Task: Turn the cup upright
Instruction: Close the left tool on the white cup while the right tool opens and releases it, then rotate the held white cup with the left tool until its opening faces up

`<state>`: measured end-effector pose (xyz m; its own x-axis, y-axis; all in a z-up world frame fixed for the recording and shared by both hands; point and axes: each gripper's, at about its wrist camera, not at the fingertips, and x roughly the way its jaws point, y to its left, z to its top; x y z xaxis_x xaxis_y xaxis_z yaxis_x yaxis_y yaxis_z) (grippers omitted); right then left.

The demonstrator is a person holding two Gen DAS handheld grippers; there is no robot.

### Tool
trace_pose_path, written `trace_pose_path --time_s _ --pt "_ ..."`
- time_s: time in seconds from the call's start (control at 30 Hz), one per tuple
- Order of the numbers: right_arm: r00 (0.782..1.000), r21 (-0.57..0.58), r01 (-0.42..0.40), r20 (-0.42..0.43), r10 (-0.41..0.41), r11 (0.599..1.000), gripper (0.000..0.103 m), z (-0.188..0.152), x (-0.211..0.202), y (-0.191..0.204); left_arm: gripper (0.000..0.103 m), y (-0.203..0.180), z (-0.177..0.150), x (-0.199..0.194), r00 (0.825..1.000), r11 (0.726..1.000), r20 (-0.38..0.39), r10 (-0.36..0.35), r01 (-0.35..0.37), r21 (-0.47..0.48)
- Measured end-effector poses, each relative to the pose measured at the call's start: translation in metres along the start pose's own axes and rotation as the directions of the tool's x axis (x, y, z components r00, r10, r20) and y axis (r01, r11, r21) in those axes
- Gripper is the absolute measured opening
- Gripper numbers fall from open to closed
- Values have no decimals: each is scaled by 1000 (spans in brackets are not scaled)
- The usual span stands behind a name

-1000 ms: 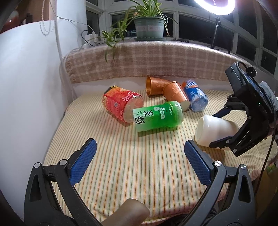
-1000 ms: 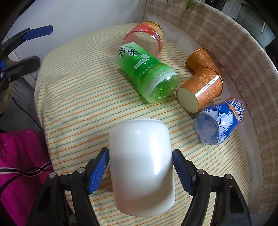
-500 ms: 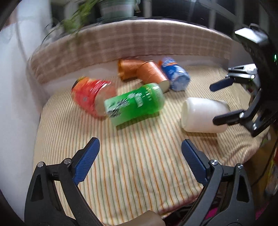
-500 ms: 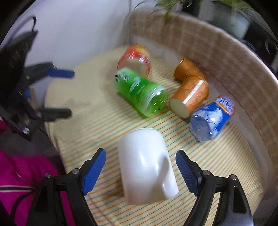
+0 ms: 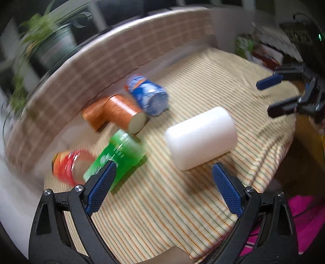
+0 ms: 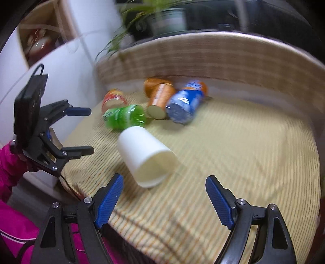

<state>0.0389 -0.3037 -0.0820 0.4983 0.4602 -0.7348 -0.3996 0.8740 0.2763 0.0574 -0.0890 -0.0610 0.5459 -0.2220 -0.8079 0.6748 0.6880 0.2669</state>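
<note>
A white cup (image 5: 201, 140) lies on its side on the striped cloth; in the right wrist view (image 6: 146, 155) one flat end faces the camera. My left gripper (image 5: 162, 186) is open and empty, just short of the cup. My right gripper (image 6: 162, 197) is open and empty, a little back from the cup. Each gripper shows in the other's view: the right one at the far right (image 5: 282, 97), the left one at the left (image 6: 81, 130). Both views are blurred by motion.
Behind the cup lie a green bottle (image 6: 124, 118), a red bottle (image 6: 112, 99), two orange cups (image 6: 160, 95) and a blue bottle (image 6: 184, 105). A plaid padded rim (image 6: 203, 58) bounds the table at the back. A potted plant (image 6: 162, 18) stands beyond it.
My right gripper has let go of the white cup and drawn back. My left gripper has swung right and closer to the cup. The cup still lies on its side.
</note>
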Motion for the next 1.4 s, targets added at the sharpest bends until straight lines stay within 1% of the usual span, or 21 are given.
trace_pose_path --time_s 0.1,0.13,0.23,0.33,0.43,0.47,0.53,0.6,0.73,0.87,0.97,1.1,1.3,1.4 --pt "1000 56 10 14 -11 998 85 -14 -10 -12 97 -17 12 7 1000 994 -9 -1 2 112" --pt "1000 72 12 17 -13 997 85 -18 -12 -16 97 -24 16 10 1000 987 -14 -4 6 159" --pt "1000 114 18 22 -21 993 85 -29 -17 -24 97 -40 24 18 999 969 -38 -1 10 246" --pt "999 142 20 26 -24 990 85 -38 -20 -30 97 -56 26 29 998 943 -64 11 11 334" --pt "999 168 11 28 -16 986 85 -45 -23 -36 97 -68 26 39 996 912 -90 26 13 409" --pt "999 175 8 30 -13 984 85 -46 -25 -37 97 -72 26 43 994 899 -99 35 13 439" --pt "999 192 2 37 -9 981 85 -49 -28 -41 97 -77 26 49 993 874 -106 57 2 486" --pt "999 208 -3 48 -7 978 85 -50 -30 -44 97 -78 27 54 991 862 -114 65 2 506" --pt "998 241 -7 55 -7 971 85 -52 -33 -52 97 -77 32 67 988 851 -136 70 12 526" --pt "998 269 -5 54 -10 963 85 -55 -34 -60 97 -76 36 81 984 849 -163 67 29 528" --pt "998 290 -3 57 -14 957 85 -59 -36 -66 97 -77 40 87 984 858 -172 55 41 512" --pt "998 317 -5 55 -13 948 85 -62 -36 -71 95 -74 47 91 983 881 -183 20 69 468" --pt "999 339 -4 50 -13 941 85 -63 -34 -74 89 -64 58 97 981 913 -194 -19 96 396" --pt "999 339 -3 50 -15 941 85 -61 -33 -74 88 -55 63 99 977 938 -207 -54 121 324"
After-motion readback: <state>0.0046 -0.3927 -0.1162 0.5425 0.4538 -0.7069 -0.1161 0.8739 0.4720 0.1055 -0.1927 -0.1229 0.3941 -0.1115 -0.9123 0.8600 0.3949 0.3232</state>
